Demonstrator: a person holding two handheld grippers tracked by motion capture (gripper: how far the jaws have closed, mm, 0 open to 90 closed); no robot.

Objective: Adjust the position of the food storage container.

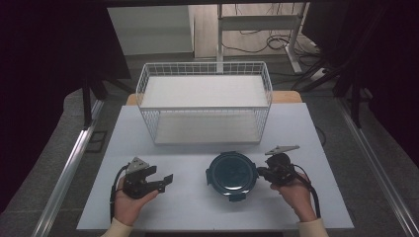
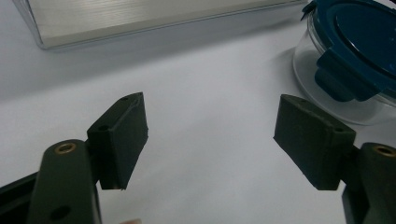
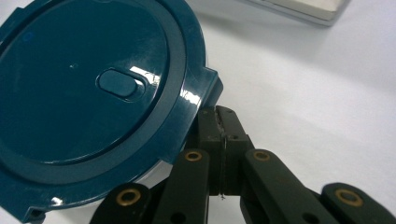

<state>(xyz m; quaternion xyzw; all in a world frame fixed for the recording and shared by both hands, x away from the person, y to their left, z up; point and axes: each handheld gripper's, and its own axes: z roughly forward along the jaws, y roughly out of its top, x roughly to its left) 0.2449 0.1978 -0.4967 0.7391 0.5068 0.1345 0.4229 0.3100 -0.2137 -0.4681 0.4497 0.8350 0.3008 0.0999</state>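
A round glass container with a dark blue clip-on lid (image 1: 231, 174) stands on the white table (image 1: 197, 212), front centre. My right gripper (image 1: 260, 172) is shut and rests against the lid's right edge. In the right gripper view the closed jaws (image 3: 220, 114) meet just under a latch tab (image 3: 209, 86) of the lid (image 3: 88, 84); nothing shows between them. My left gripper (image 1: 165, 181) lies open in a hand, left of the container and apart from it. Its pads (image 2: 122, 140) stand wide over bare table, with the container (image 2: 359, 46) at the upper right.
A white wire basket (image 1: 205, 66) with a flat white bottom stands behind the container, towards the table's far edge. Its base rim appears in the left gripper view (image 2: 140, 18) and the right gripper view (image 3: 303, 9). Dark curtains and metal rails flank the table.
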